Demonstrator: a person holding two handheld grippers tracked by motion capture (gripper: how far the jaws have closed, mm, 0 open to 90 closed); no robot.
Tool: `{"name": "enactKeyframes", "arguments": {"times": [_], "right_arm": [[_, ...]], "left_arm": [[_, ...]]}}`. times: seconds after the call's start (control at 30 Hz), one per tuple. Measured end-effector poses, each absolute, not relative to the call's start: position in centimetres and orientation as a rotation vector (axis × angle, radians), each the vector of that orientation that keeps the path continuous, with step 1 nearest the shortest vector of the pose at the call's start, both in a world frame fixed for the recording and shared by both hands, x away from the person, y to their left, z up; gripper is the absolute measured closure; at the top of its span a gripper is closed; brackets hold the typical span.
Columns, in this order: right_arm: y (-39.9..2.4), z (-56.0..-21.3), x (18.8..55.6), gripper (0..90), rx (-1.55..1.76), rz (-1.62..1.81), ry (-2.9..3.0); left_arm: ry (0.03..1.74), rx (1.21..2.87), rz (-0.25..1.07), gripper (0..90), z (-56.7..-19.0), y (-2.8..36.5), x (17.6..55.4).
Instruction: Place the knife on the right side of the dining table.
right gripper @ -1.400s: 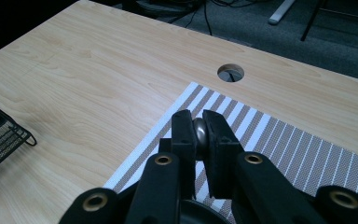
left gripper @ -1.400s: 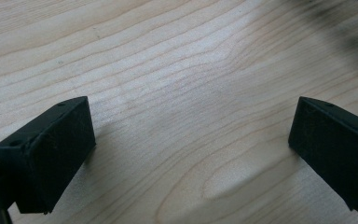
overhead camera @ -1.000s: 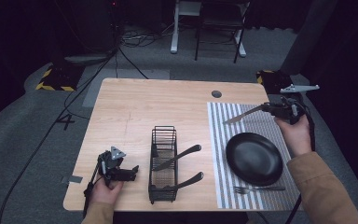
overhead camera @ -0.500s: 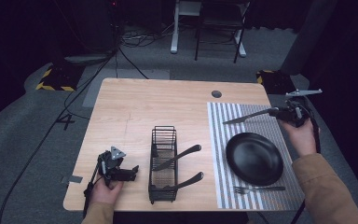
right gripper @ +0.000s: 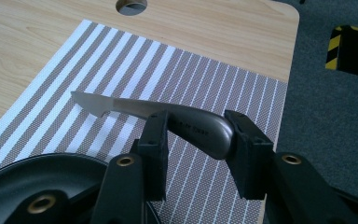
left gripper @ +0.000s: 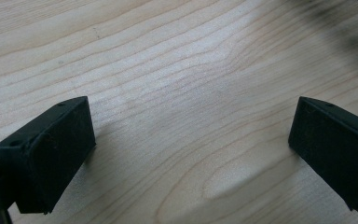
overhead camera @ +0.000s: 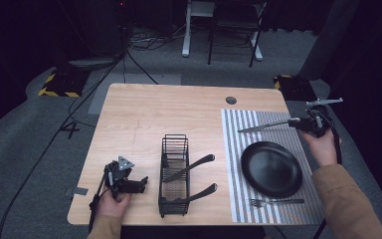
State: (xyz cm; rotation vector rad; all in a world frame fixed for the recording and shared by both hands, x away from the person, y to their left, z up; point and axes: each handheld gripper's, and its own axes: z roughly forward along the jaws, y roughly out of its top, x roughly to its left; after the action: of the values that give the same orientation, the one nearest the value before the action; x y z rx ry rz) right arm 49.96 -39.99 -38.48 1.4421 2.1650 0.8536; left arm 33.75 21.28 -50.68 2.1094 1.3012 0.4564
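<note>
**A dim room around my desk**

I see a pale wooden desk [overhead camera: 179, 114] with a round cable hole [overhead camera: 231, 100], standing on grey carpet [overhead camera: 40, 149]. Black cables [overhead camera: 144, 42] trail across the floor behind it. Farther back stands a white-legged table [overhead camera: 219, 30]. Yellow-and-black striped blocks [overhead camera: 57, 84] sit at both far corners. The surroundings are dark.

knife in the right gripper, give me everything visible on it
The knife is a one-piece table knife, metal by its look: pale shiny blade with a pointed tip, broader dull grey handle bearing small illegible lettering. The right gripper clamps the handle between its two black jaws. It is held roughly level above the striped placemat, apparently touching nothing else, beyond the black plate. In the high view the blade points toward the table's middle.
</note>
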Motion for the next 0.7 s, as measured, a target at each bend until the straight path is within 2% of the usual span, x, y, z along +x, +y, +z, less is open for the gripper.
{"name": "enactKeyframes", "arguments": {"times": [0.7], "right_arm": [[-41.5, -41.0, 51.3, 56.0, 1.527, 0.779, 2.162]], "left_arm": [[1.301, 2.109, 0.456, 0.6, -50.7, 21.3, 33.8]]}}
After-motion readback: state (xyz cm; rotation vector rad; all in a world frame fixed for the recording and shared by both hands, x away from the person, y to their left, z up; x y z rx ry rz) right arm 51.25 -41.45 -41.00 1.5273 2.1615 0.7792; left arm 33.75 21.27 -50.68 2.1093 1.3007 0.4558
